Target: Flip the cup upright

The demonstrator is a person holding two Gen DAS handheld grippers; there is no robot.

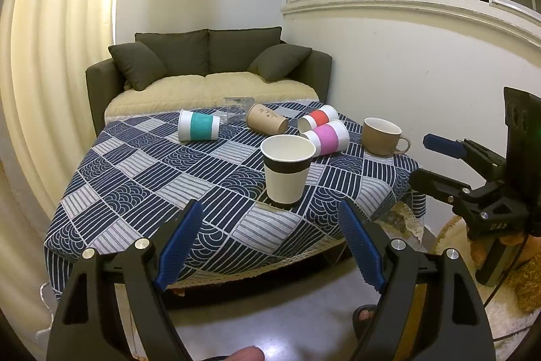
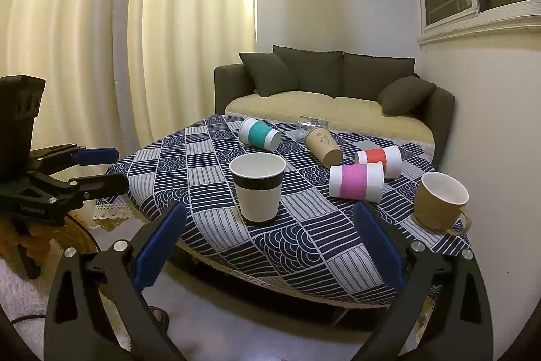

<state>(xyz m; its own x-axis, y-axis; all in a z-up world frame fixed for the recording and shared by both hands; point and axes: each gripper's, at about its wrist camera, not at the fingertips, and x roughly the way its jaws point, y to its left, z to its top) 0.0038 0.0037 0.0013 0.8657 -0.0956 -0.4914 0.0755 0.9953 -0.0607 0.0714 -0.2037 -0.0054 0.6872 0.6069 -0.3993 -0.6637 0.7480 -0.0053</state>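
Note:
A white paper cup with a black band (image 1: 287, 170) (image 2: 258, 186) stands upright near the table's front edge. Lying on their sides behind it are a teal-banded cup (image 1: 198, 126) (image 2: 259, 134), a brown paper cup (image 1: 266, 120) (image 2: 323, 145), a red-banded cup (image 1: 318, 118) (image 2: 380, 159) and a pink-banded cup (image 1: 327, 137) (image 2: 356, 182). A tan mug (image 1: 382, 132) (image 2: 439, 202) stands upright at the right. My left gripper (image 1: 270, 247) (image 2: 98, 168) is open and empty, in front of the table. My right gripper (image 2: 270, 247) (image 1: 429, 159) is open and empty too.
The table carries a blue and white patterned cloth (image 1: 142, 192) (image 2: 311, 246). A clear glass (image 1: 238, 105) (image 2: 312, 126) stands at its far edge. A dark sofa (image 1: 209, 63) (image 2: 338, 80) is behind, curtains at the left, a wall and window at the right.

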